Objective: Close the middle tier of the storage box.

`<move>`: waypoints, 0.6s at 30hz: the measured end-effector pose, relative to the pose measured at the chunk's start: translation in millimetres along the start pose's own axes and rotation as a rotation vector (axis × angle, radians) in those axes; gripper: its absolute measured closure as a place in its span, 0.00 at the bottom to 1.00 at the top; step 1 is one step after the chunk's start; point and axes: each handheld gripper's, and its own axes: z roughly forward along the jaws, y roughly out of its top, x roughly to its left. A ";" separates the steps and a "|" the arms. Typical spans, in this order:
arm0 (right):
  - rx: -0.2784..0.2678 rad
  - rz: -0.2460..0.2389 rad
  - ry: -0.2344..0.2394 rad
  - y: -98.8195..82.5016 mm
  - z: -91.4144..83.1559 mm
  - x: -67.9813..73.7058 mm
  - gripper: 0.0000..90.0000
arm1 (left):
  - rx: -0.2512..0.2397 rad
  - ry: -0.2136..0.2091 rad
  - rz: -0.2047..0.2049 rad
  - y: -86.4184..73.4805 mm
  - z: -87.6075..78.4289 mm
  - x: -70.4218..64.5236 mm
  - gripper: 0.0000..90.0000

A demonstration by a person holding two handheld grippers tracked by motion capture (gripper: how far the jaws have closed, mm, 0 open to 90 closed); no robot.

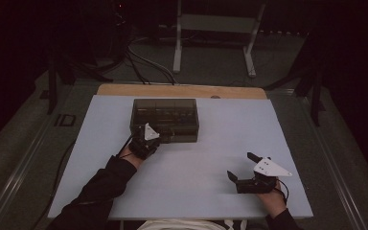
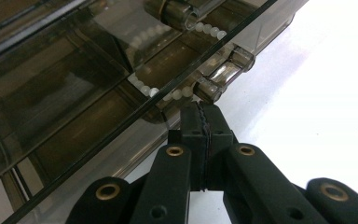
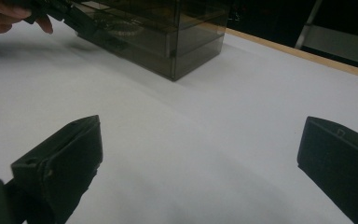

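Your left hand-held gripper (image 1: 159, 137), jaws pinched together with nothing between, sits at the near front latch (image 2: 223, 74) of the smoky translucent plastic box (image 1: 165, 117) mid-counter (image 1: 211, 158), seemingly to work it. Your right hand-held gripper (image 1: 242, 165) rests wide open, near right, keeping clear.

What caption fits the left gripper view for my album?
Shut left gripper at the smoky clear box, right by its handle and white beads.

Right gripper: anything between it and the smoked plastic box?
Nothing visible. Bare white table lies between the open right gripper and the smoked plastic box. The shut left gripper is at the box's near front edge, off that line.
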 end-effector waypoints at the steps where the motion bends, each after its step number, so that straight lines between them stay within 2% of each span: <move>1: 0.000 0.000 0.000 0.0 0.0 0.0 0.00 | 0.001 0.000 0.000 0.2 0.1 0.3 1.00; 18: 0.000 0.000 0.000 0.0 -0.1 -0.1 0.00 | 0.005 0.011 0.002 3.3 3.6 3.2 1.00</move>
